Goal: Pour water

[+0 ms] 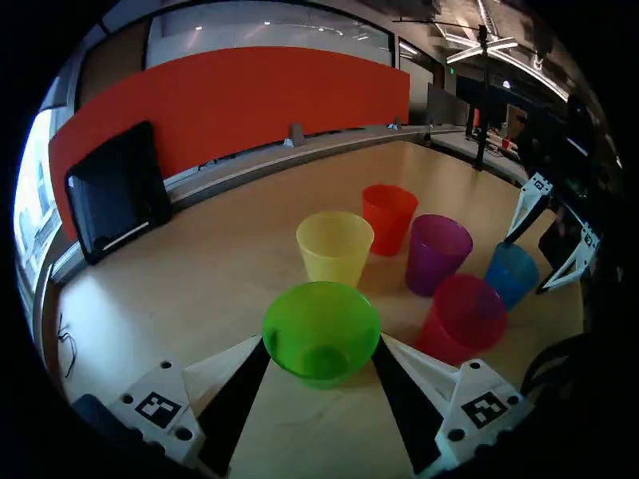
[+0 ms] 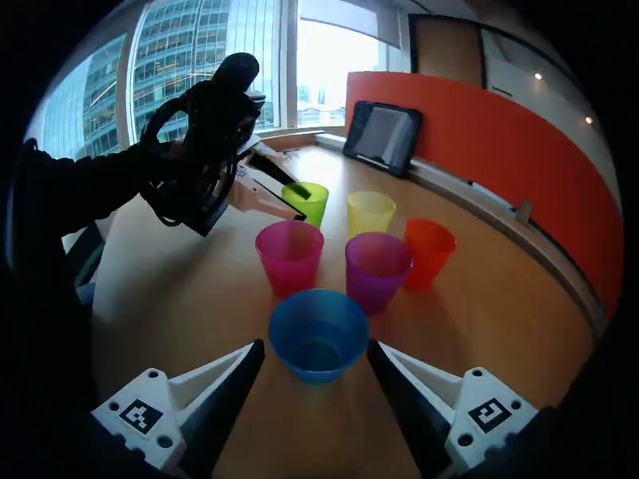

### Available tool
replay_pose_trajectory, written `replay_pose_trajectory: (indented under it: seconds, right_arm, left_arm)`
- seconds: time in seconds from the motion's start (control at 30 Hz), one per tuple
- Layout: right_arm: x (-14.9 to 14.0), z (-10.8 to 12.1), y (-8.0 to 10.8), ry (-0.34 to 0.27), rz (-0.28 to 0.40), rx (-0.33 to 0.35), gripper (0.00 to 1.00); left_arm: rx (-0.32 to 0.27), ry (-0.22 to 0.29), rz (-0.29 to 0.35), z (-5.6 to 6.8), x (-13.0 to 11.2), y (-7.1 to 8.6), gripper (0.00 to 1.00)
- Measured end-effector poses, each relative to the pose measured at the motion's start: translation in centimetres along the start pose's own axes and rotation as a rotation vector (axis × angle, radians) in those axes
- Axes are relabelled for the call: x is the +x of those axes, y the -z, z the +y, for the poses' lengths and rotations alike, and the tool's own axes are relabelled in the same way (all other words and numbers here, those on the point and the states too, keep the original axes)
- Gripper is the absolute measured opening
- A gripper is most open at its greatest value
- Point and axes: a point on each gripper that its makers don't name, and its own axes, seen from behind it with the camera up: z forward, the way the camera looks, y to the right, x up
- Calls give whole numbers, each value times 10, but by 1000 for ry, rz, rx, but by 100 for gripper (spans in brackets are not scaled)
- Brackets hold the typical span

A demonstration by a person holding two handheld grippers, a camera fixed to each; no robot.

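While both tools are down at the wooden table, we see 6 plastic cups grouped on it. The left gripper has the green cup between its 2 fingers. The dark pads meet the cup's wall on both sides just under the rim, so the fingers are closed in as far as the cup allows. A darker round patch shows at the cup's bottom, and we cannot tell whether it is water.

The right gripper has the blue cup between its fingers. Its tips stand just beside the rim on either side, spread about as wide as the cup, and we cannot tell whether they press on it.

Behind the green cup stands the yellow cup, then the orange cup. The purple cup and the pink cup stand between those and the blue one. In the right gripper view a dark sleeve reaches to the left tool. A black tablet leans against the orange wall at the table's far edge.
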Motion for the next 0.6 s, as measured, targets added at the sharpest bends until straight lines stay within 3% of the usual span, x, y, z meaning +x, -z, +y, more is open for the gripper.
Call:
replay_pose_trajectory:
  seconds: [0.6]
  right_arm:
    - [0,2,-23,2,-11,1,100]
  left_arm:
    - [8,-11,43,0,18,30,86]
